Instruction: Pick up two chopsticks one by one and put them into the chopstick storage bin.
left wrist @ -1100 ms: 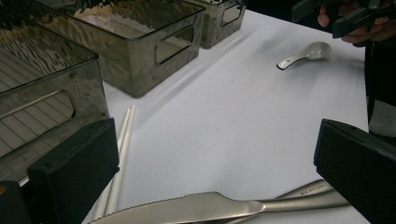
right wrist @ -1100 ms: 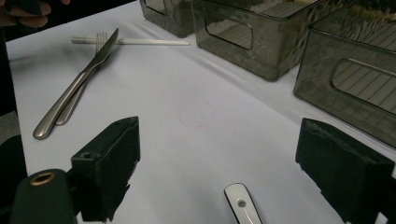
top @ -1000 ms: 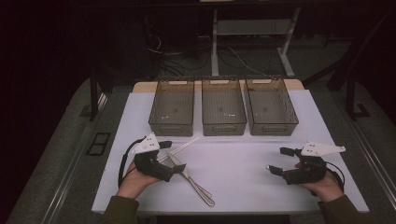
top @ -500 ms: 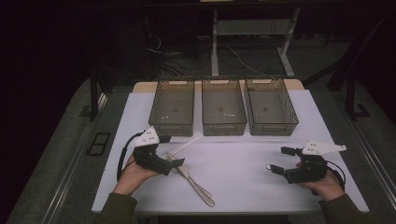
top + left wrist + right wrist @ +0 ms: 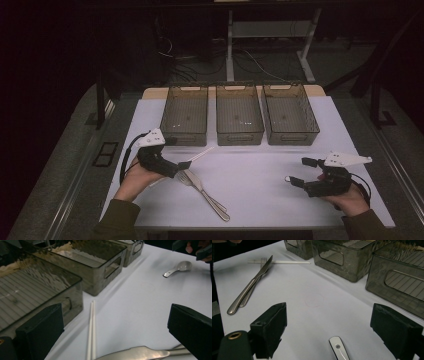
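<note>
My left gripper [image 5: 174, 156] is open at the table's left, and in its own view the left gripper [image 5: 115, 340] has its jaws wide apart. A pair of white chopsticks [image 5: 91, 332] and the tip of a steel knife [image 5: 135, 353] lie on the table between them. The chopsticks [image 5: 198, 155] and a knife and fork [image 5: 206, 193] lie just right of that hand. My right gripper [image 5: 297, 170] is open at the right. A white spoon's handle [image 5: 339, 348] lies between the jaws of the right gripper [image 5: 342, 332]. The spoon [image 5: 178, 268] is on the table, untouched.
Three dark see-through bins stand in a row at the back: left [image 5: 184, 114], middle [image 5: 239, 114], right [image 5: 290, 114]. The white table top [image 5: 260, 175] is bare between the two hands. The knife and fork [image 5: 249, 287] lie side by side.
My left gripper has drifted slightly left and away from the person, staying open. The right gripper has held still.
</note>
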The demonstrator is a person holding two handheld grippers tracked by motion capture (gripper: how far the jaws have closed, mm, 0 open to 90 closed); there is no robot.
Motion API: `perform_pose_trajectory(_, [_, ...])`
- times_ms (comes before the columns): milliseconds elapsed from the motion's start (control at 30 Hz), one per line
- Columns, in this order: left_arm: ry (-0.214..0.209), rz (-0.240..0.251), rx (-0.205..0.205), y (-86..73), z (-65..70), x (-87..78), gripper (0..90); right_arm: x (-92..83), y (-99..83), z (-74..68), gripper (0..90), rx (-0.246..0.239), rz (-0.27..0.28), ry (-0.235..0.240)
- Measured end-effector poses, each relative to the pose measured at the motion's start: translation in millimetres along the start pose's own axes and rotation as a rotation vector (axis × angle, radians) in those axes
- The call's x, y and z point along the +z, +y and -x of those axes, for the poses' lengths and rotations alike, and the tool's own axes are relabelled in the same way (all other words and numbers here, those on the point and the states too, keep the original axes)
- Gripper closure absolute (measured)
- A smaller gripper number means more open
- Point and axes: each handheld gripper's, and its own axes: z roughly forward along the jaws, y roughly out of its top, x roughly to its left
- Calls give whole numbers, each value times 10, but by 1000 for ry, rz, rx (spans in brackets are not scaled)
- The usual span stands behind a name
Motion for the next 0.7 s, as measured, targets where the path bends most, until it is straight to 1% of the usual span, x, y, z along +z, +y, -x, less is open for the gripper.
perform_pose_trajectory(133, [10, 10, -12, -13, -63, -45, 26, 11, 0, 2, 136, -2, -5, 5])
perform_pose_trajectory(167, [21, 13, -22, -37, -105, -76, 33, 12, -2, 3, 136, -2, -7, 6])
perform_pose_trajectory(267, [41, 8, -38, -72, -153, -114, 62, 6, -7, 11, 137, -2, -10, 2])
perform_pose_trajectory(333, [49, 8, -39, -86, -166, -130, 76, 4, -7, 13, 137, 0, -8, 3])
perform_pose_trajectory(367, [54, 2, -40, -98, -172, -144, 130, 2, -9, 15, 137, 1, -8, 2])
perform_pose_trajectory(400, [60, -1, -39, -107, -177, -151, 130, 2, -9, 15, 137, 1, -8, 2])
perform_pose_trajectory(433, [68, -8, -39, -123, -187, -159, 155, 8, -9, 14, 137, -2, -11, 3])
perform_pose_trajectory(467, [69, -12, -43, -134, -191, -166, 180, 11, -9, 12, 137, -2, -13, 3])
perform_pose_trajectory(500, [69, -28, -42, -161, -211, -183, 210, 16, -9, 9, 137, -3, -15, 4])
perform_pose_trajectory(533, [69, -28, -42, -161, -211, -183, 241, 20, -9, 6, 137, -5, -17, 6])
perform_pose_trajectory(600, [71, -44, -44, -189, -226, -191, 274, 26, -8, 3, 137, -9, -20, 6])
perform_pose_trajectory(633, [76, -55, -42, -202, -233, -194, 296, 30, -9, 6, 137, -10, -20, 7])
perform_pose_trajectory(667, [89, -83, -35, -232, -248, -202, 312, 30, -9, 6, 137, -9, -20, 6])
perform_pose_trajectory(700, [92, -95, -38, -249, -259, -205, 327, 30, -9, 6, 137, -9, -20, 6])
